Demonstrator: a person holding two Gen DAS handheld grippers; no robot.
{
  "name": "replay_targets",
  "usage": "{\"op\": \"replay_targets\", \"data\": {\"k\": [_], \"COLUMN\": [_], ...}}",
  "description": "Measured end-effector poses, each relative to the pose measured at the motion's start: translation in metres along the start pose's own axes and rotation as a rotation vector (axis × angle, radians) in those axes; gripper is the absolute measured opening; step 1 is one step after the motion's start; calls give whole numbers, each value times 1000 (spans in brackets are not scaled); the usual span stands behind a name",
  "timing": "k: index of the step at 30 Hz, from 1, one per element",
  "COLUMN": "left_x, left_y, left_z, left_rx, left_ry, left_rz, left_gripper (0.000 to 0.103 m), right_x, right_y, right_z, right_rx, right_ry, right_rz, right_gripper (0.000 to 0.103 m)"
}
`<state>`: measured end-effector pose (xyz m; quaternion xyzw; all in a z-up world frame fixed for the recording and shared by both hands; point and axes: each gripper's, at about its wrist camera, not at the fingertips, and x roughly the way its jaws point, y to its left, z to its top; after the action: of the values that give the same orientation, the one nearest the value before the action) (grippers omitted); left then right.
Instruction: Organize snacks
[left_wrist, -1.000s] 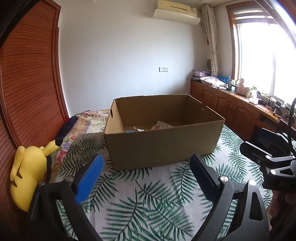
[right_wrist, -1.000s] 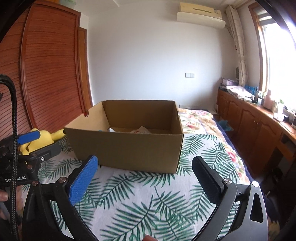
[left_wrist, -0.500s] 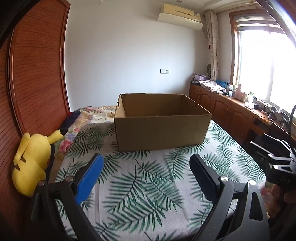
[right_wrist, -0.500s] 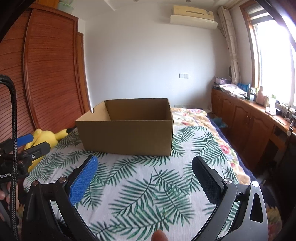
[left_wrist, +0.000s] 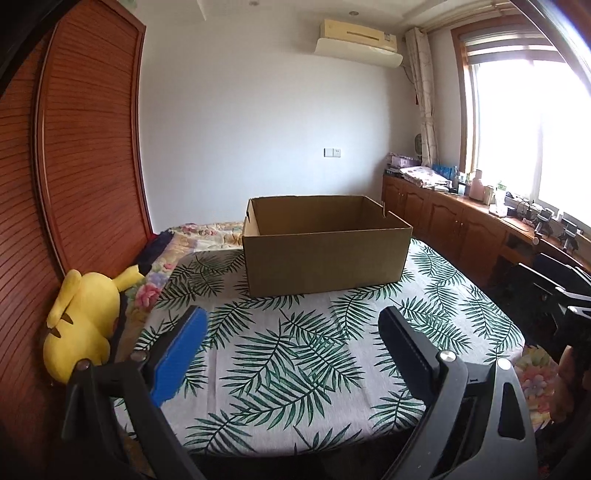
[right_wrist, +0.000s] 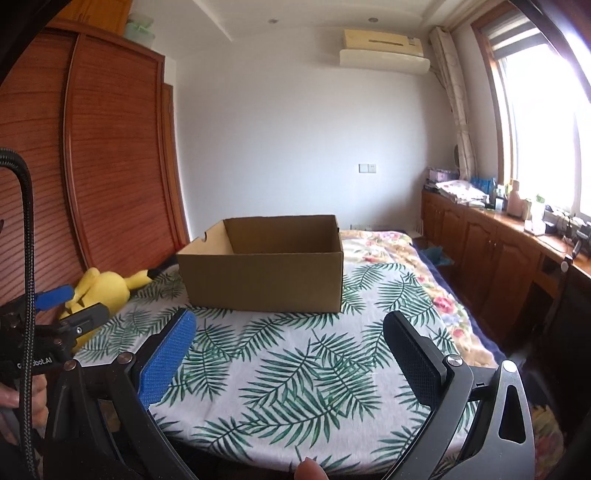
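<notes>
Left wrist view: the left claw (left_wrist: 291, 350) is spread wide and holds nothing. The cardboard box (left_wrist: 327, 251) sits on the bed (left_wrist: 295, 369) well ahead of the claw. No snacks are visible; the box interior is hidden.

Right wrist view: the right claw (right_wrist: 290, 350) is likewise wide open and unloaded. Risk: reaching blind over the box wall may tip the box.

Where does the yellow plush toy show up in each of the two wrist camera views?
Left wrist view: the yellow plush toy lies at the left edge, against the wooden wardrobe, left of the cardboard box.
Right wrist view: the yellow plush toy lies left of centre, partly behind the left hand-held gripper.
Shared landmark: the cardboard box on the palm-leaf cloth.
</notes>
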<state>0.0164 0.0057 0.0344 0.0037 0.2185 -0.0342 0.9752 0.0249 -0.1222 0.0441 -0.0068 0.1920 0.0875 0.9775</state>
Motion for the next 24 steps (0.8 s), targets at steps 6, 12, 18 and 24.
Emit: {"op": "replay_targets", "data": {"k": [6, 12, 18, 24], "left_x": [-8, -7, -7, -9], "left_y": [0, 2, 2, 2], "left_z": [-8, -11, -13, -14], "left_rx": [-13, -15, -16, -25], "left_ry": [-8, -7, -1, 0], "left_rz": [-6, -3, 10, 13], "left_gripper": [95, 95, 95, 95], "right_x": [-5, 0, 2, -1], "right_y": [-4, -5, -3, 0], "right_z": [-10, -15, -18, -18], "right_rx": [2, -6, -10, -17], "right_ry": [11, 22, 22, 18], "right_rz": [-10, -18, -15, -12], "right_gripper": [103, 101, 101, 101]}}
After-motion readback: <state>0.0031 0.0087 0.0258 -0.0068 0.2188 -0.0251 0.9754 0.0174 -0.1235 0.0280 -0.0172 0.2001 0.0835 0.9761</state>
